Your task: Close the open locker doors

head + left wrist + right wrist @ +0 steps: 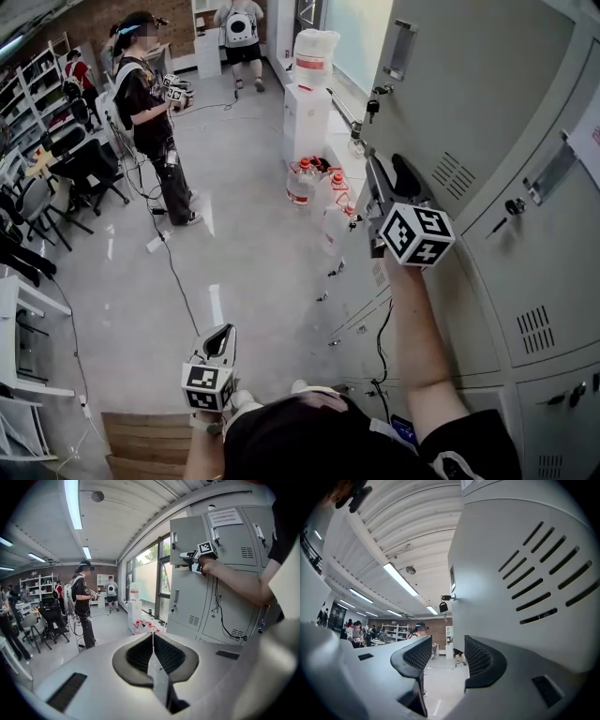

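In this workshop room with grey lockers, the upper locker door (469, 94) is not yet shut, I think. My right gripper (386, 183), released and empty, is beside it; my left gripper (217, 345) hangs clenched.

There's the upper locker door (469, 94), hanging ajar and swung out from the top of the grey locker bank (553, 375). It's plain grey metal. A vertical pull handle (398, 49) sits near the free edge, a key (373, 105) dangles at the lock just below it, and slanted vent slots (455, 174) are cut lower down. The neighbouring doors (562, 248) sit flush, shut.
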Demonstrator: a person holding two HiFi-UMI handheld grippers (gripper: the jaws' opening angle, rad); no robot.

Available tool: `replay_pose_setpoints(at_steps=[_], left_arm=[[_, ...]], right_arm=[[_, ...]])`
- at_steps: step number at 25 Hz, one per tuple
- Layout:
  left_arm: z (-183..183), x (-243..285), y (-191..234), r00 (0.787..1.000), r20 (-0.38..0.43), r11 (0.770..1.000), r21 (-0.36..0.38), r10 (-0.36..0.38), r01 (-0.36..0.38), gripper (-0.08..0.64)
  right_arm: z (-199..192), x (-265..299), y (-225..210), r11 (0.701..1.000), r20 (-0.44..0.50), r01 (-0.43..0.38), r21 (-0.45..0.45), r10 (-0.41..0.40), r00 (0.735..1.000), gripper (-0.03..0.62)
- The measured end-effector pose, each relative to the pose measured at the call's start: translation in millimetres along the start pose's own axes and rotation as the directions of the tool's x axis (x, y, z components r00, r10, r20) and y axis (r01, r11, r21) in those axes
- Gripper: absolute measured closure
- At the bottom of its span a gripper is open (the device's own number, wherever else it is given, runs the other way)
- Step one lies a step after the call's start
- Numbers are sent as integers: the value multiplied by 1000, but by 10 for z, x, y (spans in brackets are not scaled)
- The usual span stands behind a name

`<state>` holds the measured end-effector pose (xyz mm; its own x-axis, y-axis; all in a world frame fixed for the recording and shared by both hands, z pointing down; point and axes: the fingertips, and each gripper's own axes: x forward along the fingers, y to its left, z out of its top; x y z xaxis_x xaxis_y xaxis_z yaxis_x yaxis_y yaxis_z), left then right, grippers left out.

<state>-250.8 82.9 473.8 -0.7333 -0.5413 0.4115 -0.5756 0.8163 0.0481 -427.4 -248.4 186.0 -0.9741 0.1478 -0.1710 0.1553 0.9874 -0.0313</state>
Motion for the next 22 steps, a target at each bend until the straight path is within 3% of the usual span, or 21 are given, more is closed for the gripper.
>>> replay_pose_setpoints(at_steps=[11, 22], left_arm=[[39, 74, -30, 1000, 4, 1000, -7, 22, -22, 538], [74, 138, 55, 1000, 6, 1000, 4, 3, -3, 538]], right_arm=[[18, 31, -417, 994, 10, 92, 57, -93, 996, 365], [-13, 55, -442, 991, 8, 115, 69, -116, 993, 362]])
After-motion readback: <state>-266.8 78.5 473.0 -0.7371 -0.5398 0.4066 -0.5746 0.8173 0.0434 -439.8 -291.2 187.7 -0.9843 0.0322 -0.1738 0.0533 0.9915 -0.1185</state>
